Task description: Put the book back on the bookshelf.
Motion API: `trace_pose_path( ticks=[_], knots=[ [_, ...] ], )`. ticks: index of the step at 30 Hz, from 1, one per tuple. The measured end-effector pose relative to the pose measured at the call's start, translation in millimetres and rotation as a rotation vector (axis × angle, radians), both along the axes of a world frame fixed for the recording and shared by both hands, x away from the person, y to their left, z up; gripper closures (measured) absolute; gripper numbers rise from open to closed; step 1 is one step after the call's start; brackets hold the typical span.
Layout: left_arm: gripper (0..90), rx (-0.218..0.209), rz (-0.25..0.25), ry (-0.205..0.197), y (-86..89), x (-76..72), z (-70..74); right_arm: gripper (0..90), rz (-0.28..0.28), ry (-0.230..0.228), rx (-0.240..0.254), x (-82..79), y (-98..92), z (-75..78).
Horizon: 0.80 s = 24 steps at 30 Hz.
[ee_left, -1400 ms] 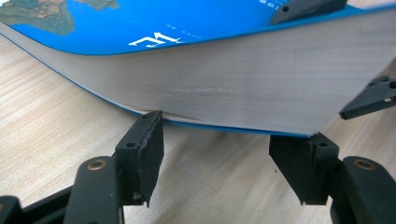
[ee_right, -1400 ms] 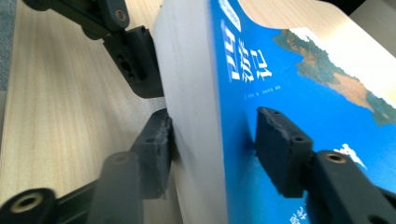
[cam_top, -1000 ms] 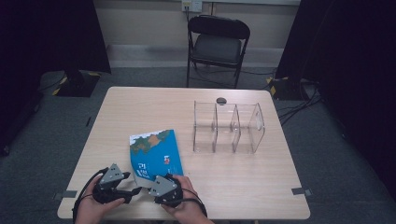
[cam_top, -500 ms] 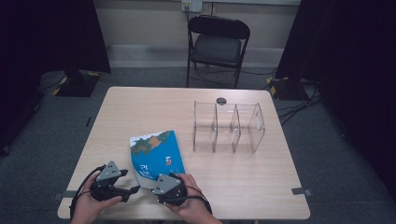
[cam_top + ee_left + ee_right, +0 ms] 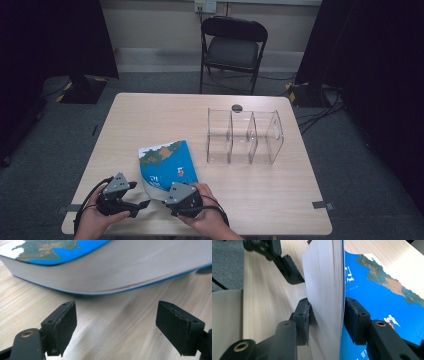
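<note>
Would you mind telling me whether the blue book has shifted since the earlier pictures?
Yes: the blue book has swung slightly, its far end turning toward the clear organizer.

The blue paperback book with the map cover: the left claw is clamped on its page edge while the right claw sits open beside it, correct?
The claws are swapped. The right gripper view shows the right claw clamped on the page edge of the blue paperback book with the map cover. The left gripper view shows the left claw open, its jaws just having widened with bare tabletop between them, the book beyond.

No legible text, only blurred white characters on the blue book cover [image 5: 372,305]
</note>
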<state>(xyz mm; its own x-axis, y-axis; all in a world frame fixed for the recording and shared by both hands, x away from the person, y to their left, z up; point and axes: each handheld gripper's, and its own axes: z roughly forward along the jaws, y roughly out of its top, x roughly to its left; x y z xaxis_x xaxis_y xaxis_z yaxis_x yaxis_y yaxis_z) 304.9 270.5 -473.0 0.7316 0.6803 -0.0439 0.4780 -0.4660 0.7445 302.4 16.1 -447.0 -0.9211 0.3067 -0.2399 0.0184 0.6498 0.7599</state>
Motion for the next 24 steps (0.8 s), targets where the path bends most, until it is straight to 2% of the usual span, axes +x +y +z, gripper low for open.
trace_pose_path(
  ticks=[4, 5, 13, 20, 24],
  knots=[
    [17.2, 0.019, -0.013, 0.000, -1.1, -0.4, 0.0, 58.6, 0.005, 0.013, 0.003, 1.2, -1.9, 9.5],
    [17.3, 0.009, -0.006, 0.007, -1.9, -0.8, -1.1, 58.7, 0.004, 0.017, 0.004, 1.4, -2.8, 11.6],
    [18.6, 0.015, -0.015, 0.018, -3.1, -0.3, -6.7, 60.1, 0.014, 0.046, 0.010, 5.7, -6.3, 34.8],
    [19.4, 0.011, -0.018, -0.005, -1.4, -1.5, -1.4, 60.1, 0.022, 0.077, -0.010, 9.4, -5.8, 42.7],
    [20.1, 0.004, -0.013, -0.045, 2.4, -1.6, 7.9, 60.1, 0.036, 0.089, -0.016, 12.6, -6.5, 47.6]
  ],
)
